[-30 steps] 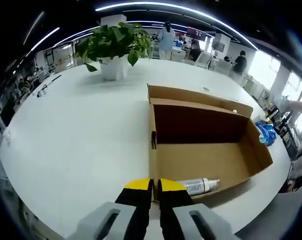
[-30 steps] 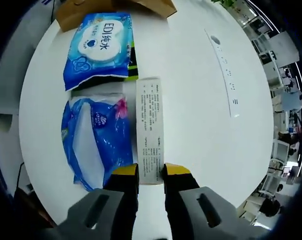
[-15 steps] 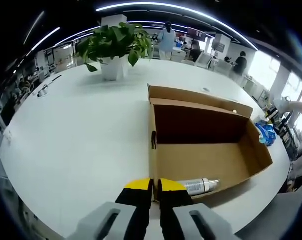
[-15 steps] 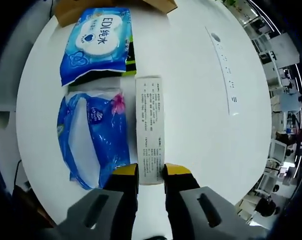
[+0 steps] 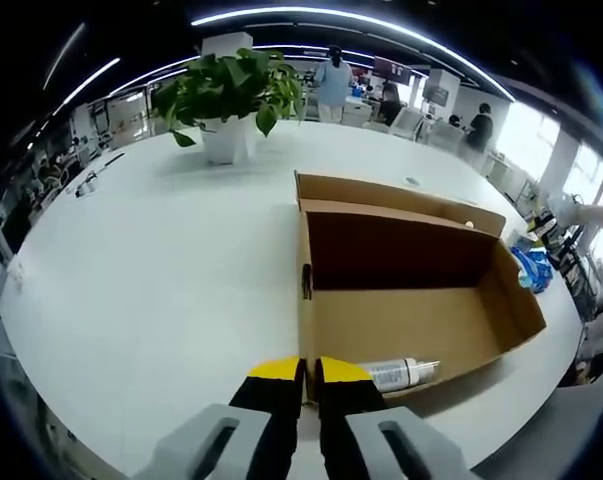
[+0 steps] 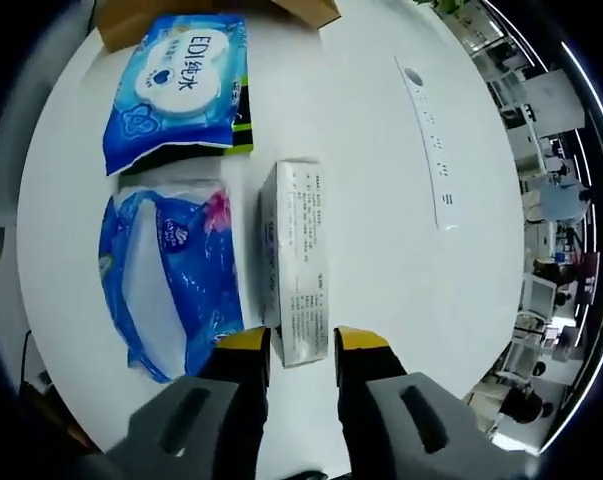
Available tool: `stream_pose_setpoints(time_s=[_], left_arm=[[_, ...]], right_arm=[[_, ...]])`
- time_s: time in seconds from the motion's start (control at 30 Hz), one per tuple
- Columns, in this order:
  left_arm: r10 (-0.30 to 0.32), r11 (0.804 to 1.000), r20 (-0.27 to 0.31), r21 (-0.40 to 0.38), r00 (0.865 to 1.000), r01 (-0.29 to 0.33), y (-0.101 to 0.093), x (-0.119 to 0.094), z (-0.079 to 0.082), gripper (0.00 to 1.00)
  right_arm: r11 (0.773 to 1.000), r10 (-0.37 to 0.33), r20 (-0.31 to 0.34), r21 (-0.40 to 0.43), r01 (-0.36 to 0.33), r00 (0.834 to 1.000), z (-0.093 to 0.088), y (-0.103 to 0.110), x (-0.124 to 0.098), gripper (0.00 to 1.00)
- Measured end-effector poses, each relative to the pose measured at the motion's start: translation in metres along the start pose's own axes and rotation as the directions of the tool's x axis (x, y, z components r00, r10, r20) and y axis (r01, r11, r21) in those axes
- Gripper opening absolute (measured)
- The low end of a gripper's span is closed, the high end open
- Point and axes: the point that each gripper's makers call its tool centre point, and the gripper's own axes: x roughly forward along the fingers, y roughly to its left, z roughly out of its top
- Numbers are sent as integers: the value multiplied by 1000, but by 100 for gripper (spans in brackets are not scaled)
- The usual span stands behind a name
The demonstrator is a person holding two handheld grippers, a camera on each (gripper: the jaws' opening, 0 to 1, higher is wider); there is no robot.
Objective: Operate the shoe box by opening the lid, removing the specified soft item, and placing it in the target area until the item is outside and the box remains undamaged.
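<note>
Right gripper (image 6: 300, 352) is sitting at the near end of a long white carton (image 6: 297, 260), its yellow-tipped jaws standing narrowly apart on either side of that end; whether they are pressing it cannot be told. Beside the carton, a crinkled blue soft pack (image 6: 169, 277) is lying on the white surface (image 6: 381, 150), and beyond that pack a wet-wipe packet (image 6: 181, 88) is resting, printed "EDI" with Chinese characters reading "pure water". Fine print is covering the carton's top face, too small to read. A corner of the brown shoe box (image 6: 116, 18) is showing beyond the wipes.

Left gripper (image 5: 304, 373) is meeting the near wall of the shoe box (image 5: 401, 290), jaws nearly closed, perhaps pinching the cardboard edge. The lid is standing open, and a silver bottle (image 5: 398, 372) is lying inside along that wall.

Judged from this, the soft items are already outside. Releasing well means parting the jaws straight, then lifting clear without dragging the carton into the blue pack, while the left gripper is steadying the cardboard gently to avoid creasing it.
</note>
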Motion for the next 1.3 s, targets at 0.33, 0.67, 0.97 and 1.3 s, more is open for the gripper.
stream_pose_setpoints(time_s=[0.33, 0.67, 0.97, 1.3], left_arm=[[5, 999, 20, 54, 1000, -6, -2, 8, 5, 10], [-25, 989, 14, 149, 1000, 22, -7, 0, 12, 28], [-81, 961, 11, 266, 997, 75, -7, -11, 38, 34], [-209, 888, -40, 412, 977, 206, -37, -10, 55, 41]], right_arm=[[996, -59, 58, 63, 55, 997, 9, -1, -16, 38], [974, -111, 134, 211, 81, 985, 19, 15, -49, 51], [937, -147, 212, 341, 68, 966, 34, 43, -75, 63], [866, -191, 301, 499, 16, 934, 48, 80, -105, 74]])
